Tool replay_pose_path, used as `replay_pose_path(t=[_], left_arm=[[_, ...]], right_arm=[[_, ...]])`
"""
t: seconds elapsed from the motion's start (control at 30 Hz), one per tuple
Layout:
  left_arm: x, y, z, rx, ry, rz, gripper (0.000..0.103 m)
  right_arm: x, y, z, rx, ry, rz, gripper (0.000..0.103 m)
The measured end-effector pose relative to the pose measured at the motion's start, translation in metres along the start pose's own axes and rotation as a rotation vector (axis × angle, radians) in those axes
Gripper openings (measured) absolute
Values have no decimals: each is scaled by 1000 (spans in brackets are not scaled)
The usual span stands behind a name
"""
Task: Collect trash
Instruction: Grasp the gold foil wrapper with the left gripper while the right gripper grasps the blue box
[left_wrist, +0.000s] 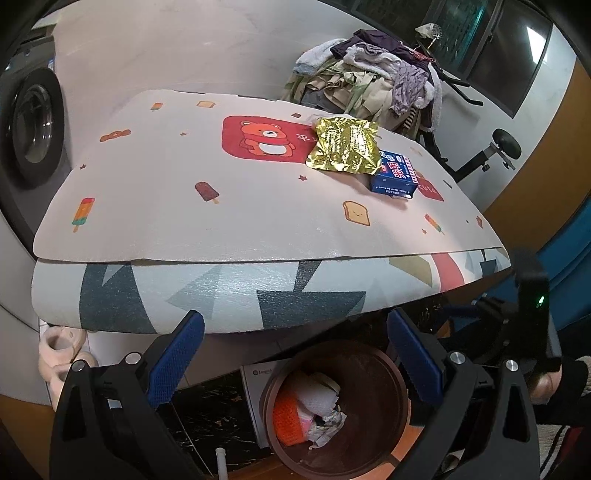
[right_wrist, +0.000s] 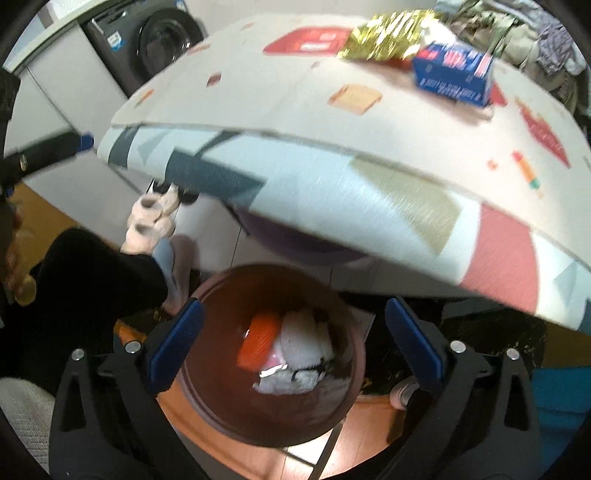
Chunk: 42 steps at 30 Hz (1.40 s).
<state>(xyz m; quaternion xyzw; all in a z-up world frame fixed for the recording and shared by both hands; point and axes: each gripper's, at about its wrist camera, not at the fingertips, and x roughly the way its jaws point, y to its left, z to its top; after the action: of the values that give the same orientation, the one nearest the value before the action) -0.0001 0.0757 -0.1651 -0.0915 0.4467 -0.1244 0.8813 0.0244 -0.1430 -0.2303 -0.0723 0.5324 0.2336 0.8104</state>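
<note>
Both tools stand released over the brown bin (right_wrist: 273, 413) at the bottom of each frame, nothing between their blue pads. The right tool (right_wrist: 293, 343) hangs above the crumpled white and orange trash (right_wrist: 291, 350) inside it. The left tool (left_wrist: 295, 354) points there too. On the worktop (left_wrist: 184, 221), upper right, lie a gold foil wrapper (left_wrist: 345, 149) and, touching it, a blue carton (left_wrist: 395, 177).

Wrapper (left_wrist: 345, 144) and box (left_wrist: 394, 175) touching on table (left_wrist: 184, 221); bin (left_wrist: 373, 435) below table edge.
</note>
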Motion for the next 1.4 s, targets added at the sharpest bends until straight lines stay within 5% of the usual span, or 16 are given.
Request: replay_pose_path(t=[0.27,0.87,1.23,1.4], left_arm=[[0,1,3,-6,-3,3,97],[26,-4,30,35,36,5,97],[79,-51,107,139,36,-86,97],[122,-98,160,184,27,-60,97]], right_arm=[[-27,-33,21,66,-107,-58,97],[-45,-101,51,185,-200,-139,97],[-55,-149,76,276,-270,-143,97],[-58,-169,83,306,-293,-151,97]])
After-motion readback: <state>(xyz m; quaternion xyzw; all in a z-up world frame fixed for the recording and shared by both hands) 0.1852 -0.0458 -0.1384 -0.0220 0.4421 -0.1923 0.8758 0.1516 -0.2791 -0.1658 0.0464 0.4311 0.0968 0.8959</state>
